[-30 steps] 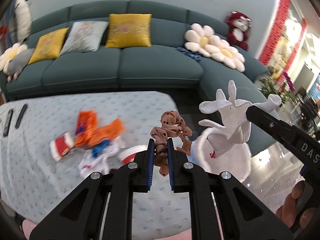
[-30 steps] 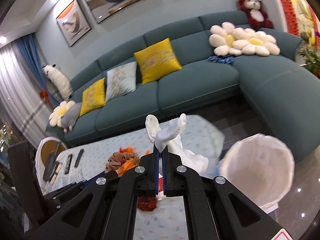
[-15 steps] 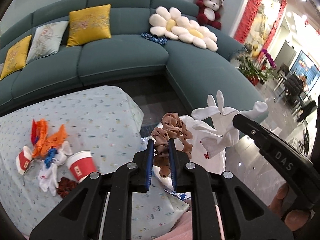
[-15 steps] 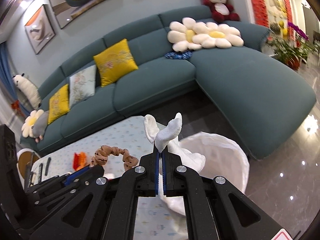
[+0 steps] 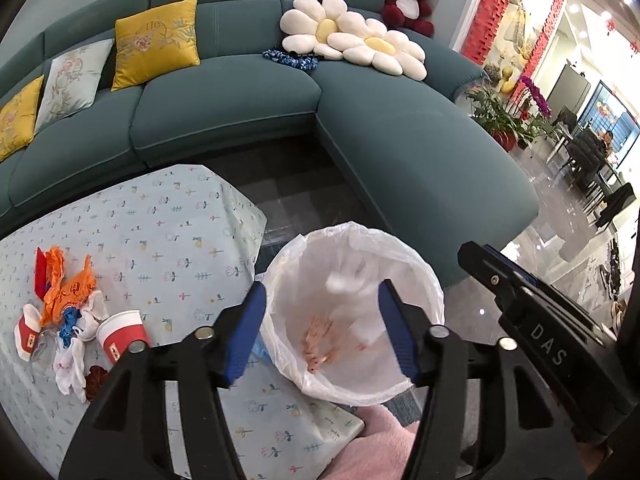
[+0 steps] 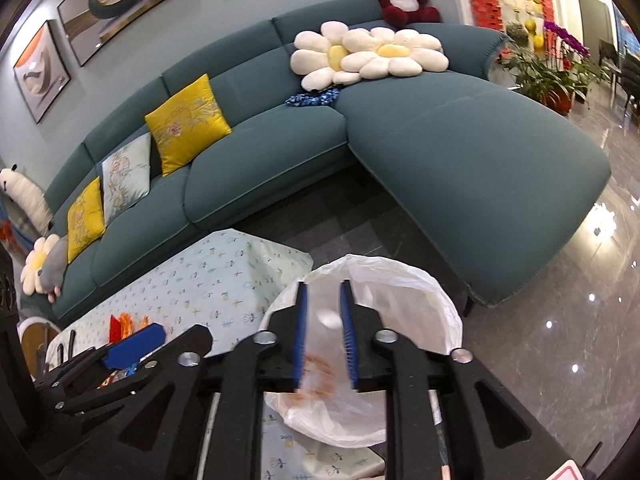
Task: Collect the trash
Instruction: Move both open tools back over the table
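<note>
A bin lined with a white bag (image 5: 400,248) stands by the table corner, also in the right wrist view (image 6: 424,280). My left gripper (image 5: 322,332) is open and empty above it. My right gripper (image 6: 323,316) is open and empty over the bin too. A brown spotted scrunchie (image 5: 320,344) and a white glove (image 5: 348,280) are blurred inside the bag; the same scrunchie (image 6: 316,372) and glove (image 6: 329,318) show between the right fingers. More trash lies on the table at left: a red paper cup (image 5: 122,334), orange wrappers (image 5: 64,284), white gloves (image 5: 70,364).
The table with a floral cloth (image 5: 160,232) fills the lower left. A teal L-shaped sofa (image 5: 400,128) with cushions stands behind and to the right. Glossy floor (image 6: 560,320) lies right of the bin. Remotes (image 6: 66,344) lie at the table's far left.
Both grippers moved over the bin and opened. The scrunchie left the left gripper and the white glove left the right one; both are dropping into the bag.
</note>
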Motion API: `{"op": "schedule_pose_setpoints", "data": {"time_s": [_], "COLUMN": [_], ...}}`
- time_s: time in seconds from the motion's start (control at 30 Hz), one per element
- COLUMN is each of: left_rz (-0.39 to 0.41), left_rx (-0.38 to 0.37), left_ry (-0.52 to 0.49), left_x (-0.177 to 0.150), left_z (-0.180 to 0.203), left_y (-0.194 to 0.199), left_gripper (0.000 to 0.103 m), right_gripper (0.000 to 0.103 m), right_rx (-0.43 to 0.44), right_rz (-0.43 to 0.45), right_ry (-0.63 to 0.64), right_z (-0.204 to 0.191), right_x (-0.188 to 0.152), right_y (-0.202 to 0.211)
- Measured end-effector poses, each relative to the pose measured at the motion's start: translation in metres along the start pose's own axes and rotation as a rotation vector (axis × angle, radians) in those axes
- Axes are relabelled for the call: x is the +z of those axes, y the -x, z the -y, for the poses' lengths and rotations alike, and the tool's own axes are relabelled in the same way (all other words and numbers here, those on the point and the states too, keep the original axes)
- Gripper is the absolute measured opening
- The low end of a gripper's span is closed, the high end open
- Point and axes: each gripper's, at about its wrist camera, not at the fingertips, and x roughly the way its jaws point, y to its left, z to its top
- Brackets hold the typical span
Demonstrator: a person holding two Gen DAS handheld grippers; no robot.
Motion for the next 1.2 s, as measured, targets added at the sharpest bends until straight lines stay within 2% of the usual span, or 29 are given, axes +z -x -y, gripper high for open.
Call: {"op": "schedule_pose_setpoints", "data": {"time_s": [0.23, 0.37, 0.47, 0.53, 0.8, 1.2], "left_rz": [0.006, 0.016, 0.024, 0.029, 0.047, 0.007], "left_rx": [0.001, 0.009, 0.020, 0.030, 0.087, 0.194], "left_ry": [0.022, 0.046, 0.074, 0.090, 0.188, 0.340], "left_x": [-0.003, -0.007, -0.012, -0.016, -0.036, -0.091], "left_z": [-0.007, -0.022, -0.039, -0.049, -0.109, -0.215], "left_y": [0.007, 0.015, 0.025, 0.031, 0.057, 0.075], "left_gripper": [0.057, 0.057, 0.057, 0.058, 0.062, 0.065], "right_gripper": [0.026, 0.029, 0.036, 0.037, 0.043, 0.043], "right_rx": [0.004, 0.004, 0.017, 0.029, 0.067, 0.141], "right_rz": [0.013, 0.015, 0.017, 0.015, -0.004, -0.128], "right_ry": [-0.005, 0.032, 0.056, 0.075, 0.148, 0.256], "right_z": [-0.005, -0.023, -0.040, -0.052, -0.102, -0.179], "right_x": [-0.004, -0.010, -0.016, -0.021, -0.042, -0.105], "right_y": [0.009, 0.015, 0.020, 0.022, 0.026, 0.002]}}
